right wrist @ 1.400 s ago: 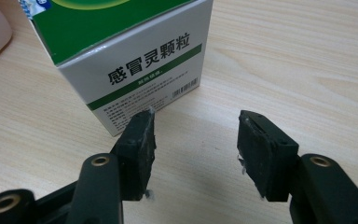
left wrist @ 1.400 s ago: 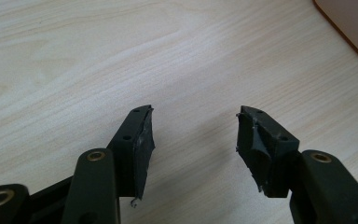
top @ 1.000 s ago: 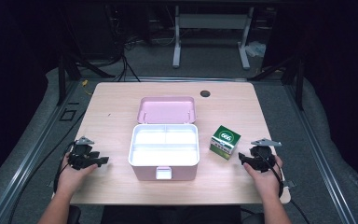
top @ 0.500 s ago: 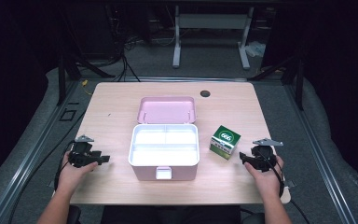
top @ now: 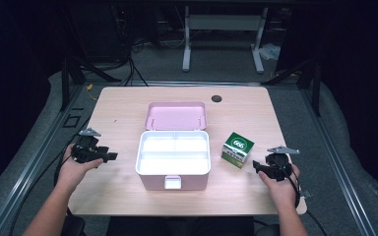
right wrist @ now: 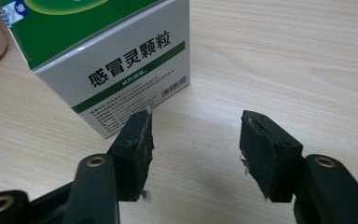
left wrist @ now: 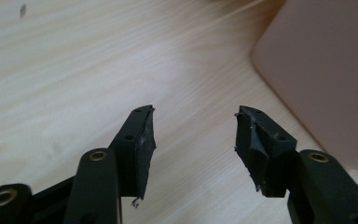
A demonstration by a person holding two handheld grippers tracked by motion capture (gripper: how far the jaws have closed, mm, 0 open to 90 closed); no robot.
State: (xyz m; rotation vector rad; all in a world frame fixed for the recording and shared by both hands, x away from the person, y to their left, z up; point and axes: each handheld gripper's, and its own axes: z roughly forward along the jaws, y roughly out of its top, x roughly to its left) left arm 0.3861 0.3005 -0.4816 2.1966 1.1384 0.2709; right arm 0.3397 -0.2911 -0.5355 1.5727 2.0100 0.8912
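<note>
**Operator:** While both tools rested at the near half of the table [top: 123, 105], how did the right gripper [right wrist: 193, 140] stand?

**Inspector:** Its jaws were spread wide with nothing between them. The green-and-white medicine box [right wrist: 98, 60] stood just ahead of the left-hand jaw in the right gripper view, its printed white face turned toward the tool and its near bottom corner just beyond that fingertip; whether they touched could not be told. Ahead of the right-hand jaw lay bare wood.

**Operator:** And the left gripper [left wrist: 193, 135]?

**Inspector:** Equally wide open, holding nothing. A rounded corner of the pink storage case [left wrist: 326, 70] lay ahead and to the right of its right-hand jaw, apart from it. Bare tabletop extended ahead and to the left.

**Operator:** What clearances did the high view give?

**Inspector:** The case [top: 173, 160] sat between the two tools, its lid [top: 176, 116] folded back on the far side and its white tray open. The left gripper [top: 92, 153] was well apart from the case's side wall. The medicine box [top: 238, 149] stood between the case and the right gripper [top: 270, 167], near both. The right hand [top: 281, 183] lay close to the table's near right corner.
</note>
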